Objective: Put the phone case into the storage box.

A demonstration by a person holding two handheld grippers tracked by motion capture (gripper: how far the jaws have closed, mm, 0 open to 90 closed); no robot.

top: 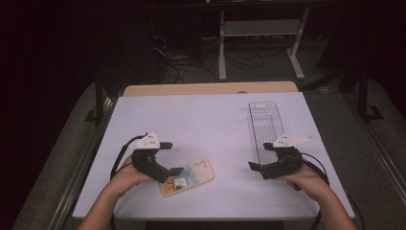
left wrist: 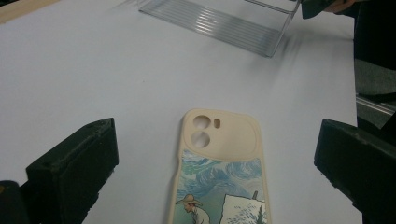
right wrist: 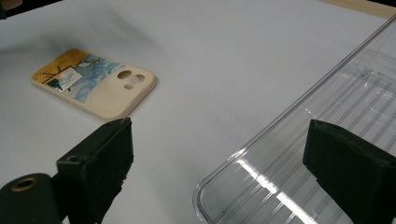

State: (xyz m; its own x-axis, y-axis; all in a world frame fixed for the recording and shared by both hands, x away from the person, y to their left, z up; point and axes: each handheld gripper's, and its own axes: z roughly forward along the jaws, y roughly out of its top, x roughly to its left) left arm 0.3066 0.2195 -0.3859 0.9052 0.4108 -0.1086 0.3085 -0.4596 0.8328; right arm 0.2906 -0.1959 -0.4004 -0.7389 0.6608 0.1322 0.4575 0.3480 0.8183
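A cream phone case (top: pixel 191 176) with a painted picture lies flat, back up, on the white table (top: pixel 206 124) at the front, left of middle. My left gripper (top: pixel 171 158) is open just over the case's left end. In the left gripper view the case (left wrist: pixel 219 158) lies between the two wide-apart jaws, and neither one touches it. My right gripper (top: pixel 260 156) is open at the near end of a long clear plastic tray (top: pixel 265 127). In the right gripper view the tray's corner (right wrist: pixel 299 149) sits between the jaws, and the phone case (right wrist: pixel 95 83) lies farther off at upper left.
The tray runs lengthwise along the table's right side, toward the far edge. A wooden strip (top: pixel 210 89) borders the table's far edge. Beyond it are cables and a white frame (top: pixel 261 28) on the dark floor.
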